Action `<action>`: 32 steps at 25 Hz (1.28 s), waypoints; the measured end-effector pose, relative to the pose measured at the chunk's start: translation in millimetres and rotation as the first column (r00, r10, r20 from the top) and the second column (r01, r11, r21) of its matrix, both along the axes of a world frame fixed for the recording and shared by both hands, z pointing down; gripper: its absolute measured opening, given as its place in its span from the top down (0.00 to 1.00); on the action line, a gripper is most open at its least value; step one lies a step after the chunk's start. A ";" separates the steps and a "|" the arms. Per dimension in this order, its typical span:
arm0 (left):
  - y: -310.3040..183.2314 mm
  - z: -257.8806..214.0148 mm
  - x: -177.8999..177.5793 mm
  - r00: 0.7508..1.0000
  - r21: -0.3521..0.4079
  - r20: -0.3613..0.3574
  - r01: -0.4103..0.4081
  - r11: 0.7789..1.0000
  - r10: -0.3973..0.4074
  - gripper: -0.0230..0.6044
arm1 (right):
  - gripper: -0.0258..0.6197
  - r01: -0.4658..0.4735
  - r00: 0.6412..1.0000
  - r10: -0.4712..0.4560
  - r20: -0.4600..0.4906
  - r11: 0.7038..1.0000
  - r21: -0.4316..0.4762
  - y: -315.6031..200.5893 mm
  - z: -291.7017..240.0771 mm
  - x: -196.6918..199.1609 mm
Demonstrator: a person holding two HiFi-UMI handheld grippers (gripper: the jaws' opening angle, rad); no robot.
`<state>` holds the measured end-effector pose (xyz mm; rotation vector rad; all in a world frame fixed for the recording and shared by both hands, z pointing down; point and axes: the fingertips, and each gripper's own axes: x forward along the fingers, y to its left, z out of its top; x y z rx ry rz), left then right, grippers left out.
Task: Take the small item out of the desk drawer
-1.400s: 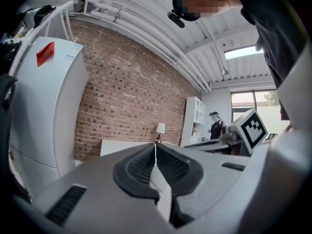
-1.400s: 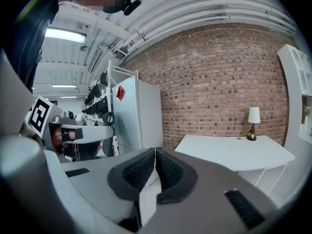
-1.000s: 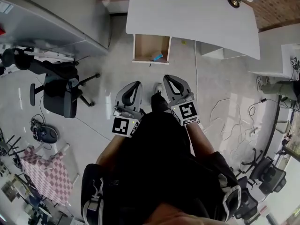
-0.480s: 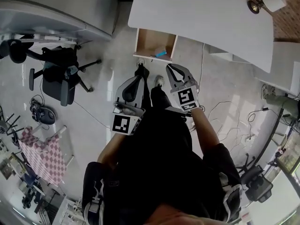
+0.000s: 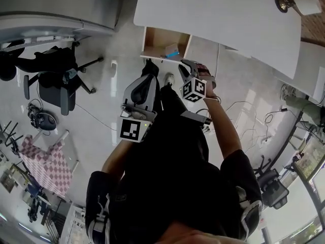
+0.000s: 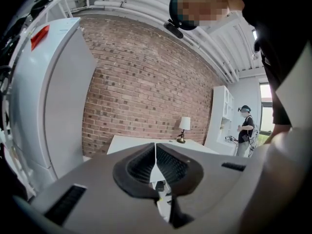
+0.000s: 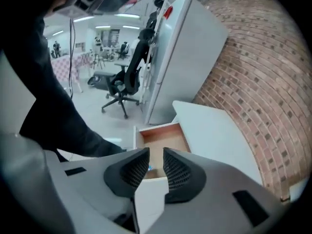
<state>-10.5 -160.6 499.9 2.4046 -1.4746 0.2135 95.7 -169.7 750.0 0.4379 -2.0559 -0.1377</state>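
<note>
The white desk (image 5: 213, 14) stands ahead with its wooden drawer (image 5: 152, 38) pulled open. A small blue item (image 5: 171, 52) lies in the drawer's right front corner. My right gripper (image 5: 188, 64) reaches to just short of the drawer front. Its jaws are opening, a narrow gap shows between them and nothing is held. In the right gripper view the drawer (image 7: 165, 138) lies straight beyond the right gripper (image 7: 156, 165), and a bit of the blue item (image 7: 149, 168) shows in the gap. My left gripper (image 5: 149, 77) hangs lower, over the floor, shut and empty. The left gripper (image 6: 155, 152) looks toward the desk (image 6: 141, 143).
A tall white cabinet (image 5: 61, 4) stands left of the desk, and a black office chair (image 5: 51, 83) is on the floor beside it. A lamp (image 5: 284, 3) sits on the desk's far right. Cables (image 5: 254, 131) trail over the floor at right. Another person (image 6: 246, 128) stands far off.
I have stepped closer to the desk. The right gripper has risen, turned and gone forward to the drawer front. The left gripper has stayed low and has moved only a little.
</note>
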 end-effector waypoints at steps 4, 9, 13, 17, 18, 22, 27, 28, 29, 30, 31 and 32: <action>-21.9 16.9 -12.9 1.000 -0.030 0.010 -0.002 1.000 0.002 0.94 | 0.74 0.101 0.984 -0.104 -0.145 0.995 -0.025 -6.9 63.1 -1.7; -40.8 38.0 -21.2 1.000 -0.053 0.011 0.000 0.999 0.001 0.94 | 0.66 0.153 0.952 -0.180 -0.246 0.981 -0.122 -7.2 129.9 -2.3; -50.3 57.6 -23.5 1.000 -0.095 0.008 -0.014 0.995 0.015 0.94 | 0.63 0.157 0.921 -0.194 -0.337 0.978 -0.135 -19.5 181.7 5.8; -60.4 64.6 -32.0 1.000 -0.093 0.007 -0.014 0.996 0.015 0.94 | 0.62 0.162 0.891 -0.210 -0.403 0.975 -0.150 -27.0 214.4 5.6; -62.7 66.8 -35.0 1.000 -0.094 0.006 -0.012 0.996 0.012 0.94 | 0.62 0.171 0.877 -0.221 -0.426 0.974 -0.152 -29.5 222.6 6.3; -67.7 77.3 -40.0 1.000 -0.113 -0.011 0.006 0.994 -0.008 0.94 | 0.60 0.194 0.845 -0.254 -0.472 0.966 -0.172 -36.2 249.2 12.8; -70.5 88.3 -39.1 1.000 -0.130 -0.023 0.000 0.992 -0.004 0.94 | 0.59 0.226 0.826 -0.293 -0.482 0.955 -0.194 -31.9 271.2 10.0; -71.3 89.6 -38.4 1.000 -0.131 -0.025 -0.002 0.991 -0.001 0.94 | 0.59 0.229 0.823 -0.298 -0.484 0.953 -0.197 -31.1 274.5 9.6; -71.9 90.8 -37.8 1.000 -0.133 -0.026 -0.006 0.991 0.002 0.94 | 0.59 0.229 0.821 -0.300 -0.485 0.952 -0.201 -30.0 277.7 9.5; -72.3 92.1 -37.8 1.000 -0.135 -0.026 -0.009 0.991 0.005 0.94 | 0.59 0.227 0.821 -0.301 -0.485 0.952 -0.207 -28.8 280.8 9.1; -72.4 93.8 -38.2 1.000 -0.138 -0.025 -0.010 0.990 0.007 0.94 | 0.59 0.222 0.822 -0.299 -0.485 0.952 -0.211 -27.8 283.9 8.4; -72.4 95.6 -39.0 1.000 -0.142 -0.025 -0.011 0.990 0.008 0.94 | 0.59 0.217 0.823 -0.296 -0.485 0.953 -0.213 -27.3 286.7 7.6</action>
